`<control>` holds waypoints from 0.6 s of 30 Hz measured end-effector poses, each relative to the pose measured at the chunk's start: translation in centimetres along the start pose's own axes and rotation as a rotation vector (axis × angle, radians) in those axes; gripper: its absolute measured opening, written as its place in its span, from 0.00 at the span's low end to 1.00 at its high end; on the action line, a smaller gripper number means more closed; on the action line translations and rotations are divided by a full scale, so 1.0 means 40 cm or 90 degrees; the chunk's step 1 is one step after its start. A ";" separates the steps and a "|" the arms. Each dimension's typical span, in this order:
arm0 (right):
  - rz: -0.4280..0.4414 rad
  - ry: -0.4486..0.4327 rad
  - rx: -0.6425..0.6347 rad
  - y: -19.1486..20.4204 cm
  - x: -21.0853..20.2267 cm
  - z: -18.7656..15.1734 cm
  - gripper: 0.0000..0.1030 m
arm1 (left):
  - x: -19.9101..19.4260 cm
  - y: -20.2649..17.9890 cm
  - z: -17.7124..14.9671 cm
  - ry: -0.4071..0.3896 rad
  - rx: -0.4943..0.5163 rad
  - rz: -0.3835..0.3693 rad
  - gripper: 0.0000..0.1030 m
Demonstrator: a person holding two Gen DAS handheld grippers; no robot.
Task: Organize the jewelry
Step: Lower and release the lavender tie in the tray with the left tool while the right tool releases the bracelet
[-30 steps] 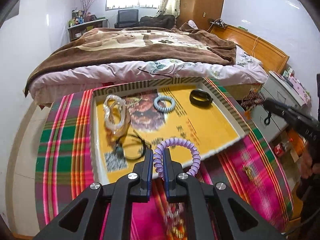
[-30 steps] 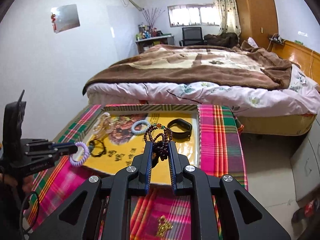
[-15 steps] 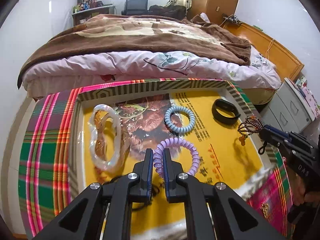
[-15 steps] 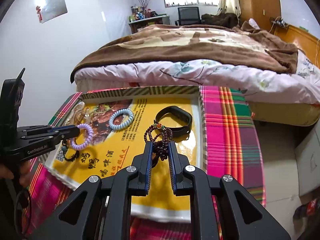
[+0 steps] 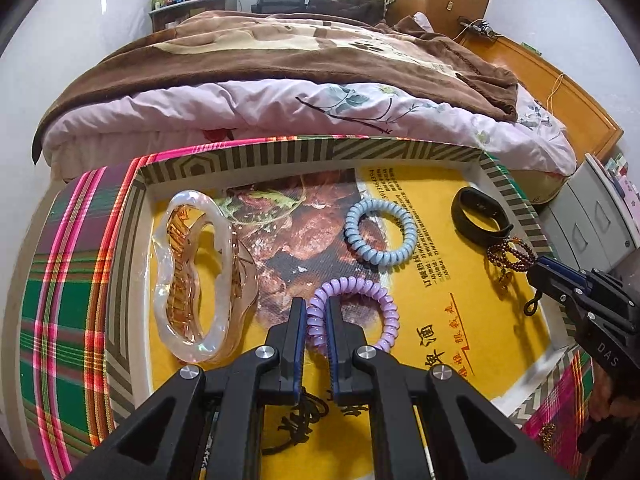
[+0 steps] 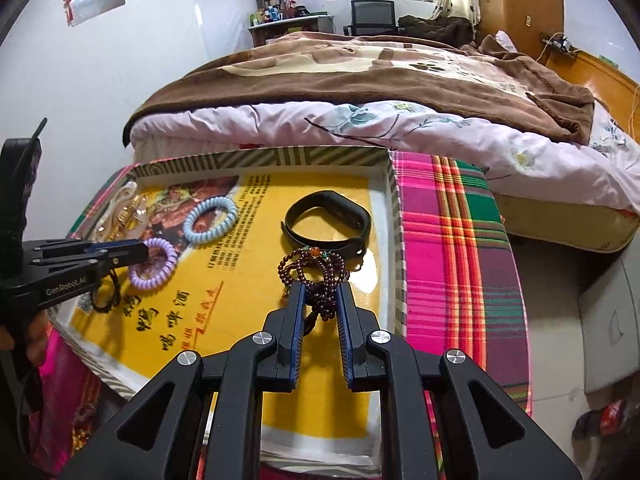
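Now the left gripper (image 5: 316, 320), closed on the purple coil bracelet (image 5: 352, 312), hangs just over the tray (image 5: 516, 200) floor, beside the blue coil (image 5: 380, 232).

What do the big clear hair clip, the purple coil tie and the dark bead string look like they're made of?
Hair clip: likely hard plastic or acrylic, see-through with a glossy, slightly iridescent edge and amber teeth.
Coil tie: looks like soft plastic, a smooth, shiny lilac spiral cord.
Bead string: small polished dark red-brown beads; wood, stone or glass cannot be told apart here.
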State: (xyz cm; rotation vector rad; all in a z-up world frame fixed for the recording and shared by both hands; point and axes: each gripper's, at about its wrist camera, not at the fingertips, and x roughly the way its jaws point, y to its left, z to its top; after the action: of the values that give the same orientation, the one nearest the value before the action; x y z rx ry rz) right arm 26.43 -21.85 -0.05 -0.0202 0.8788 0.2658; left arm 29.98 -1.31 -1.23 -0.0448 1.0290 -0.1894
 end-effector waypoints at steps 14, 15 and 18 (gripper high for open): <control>-0.025 0.007 0.003 0.001 0.005 -0.003 0.25 | -0.018 -0.002 -0.010 -0.004 -0.009 -0.013 0.41; -0.024 0.006 0.003 0.004 -0.001 -0.004 0.25 | -0.024 -0.002 -0.012 -0.005 -0.008 -0.014 0.43; -0.028 -0.001 0.002 0.013 -0.018 -0.007 0.26 | -0.044 -0.003 -0.020 -0.009 -0.007 -0.016 0.49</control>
State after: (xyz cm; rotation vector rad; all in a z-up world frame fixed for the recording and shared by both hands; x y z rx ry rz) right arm 25.65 -21.56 0.37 -0.0365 0.8765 0.2227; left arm 28.39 -1.07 -0.12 -0.0691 1.0152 -0.2056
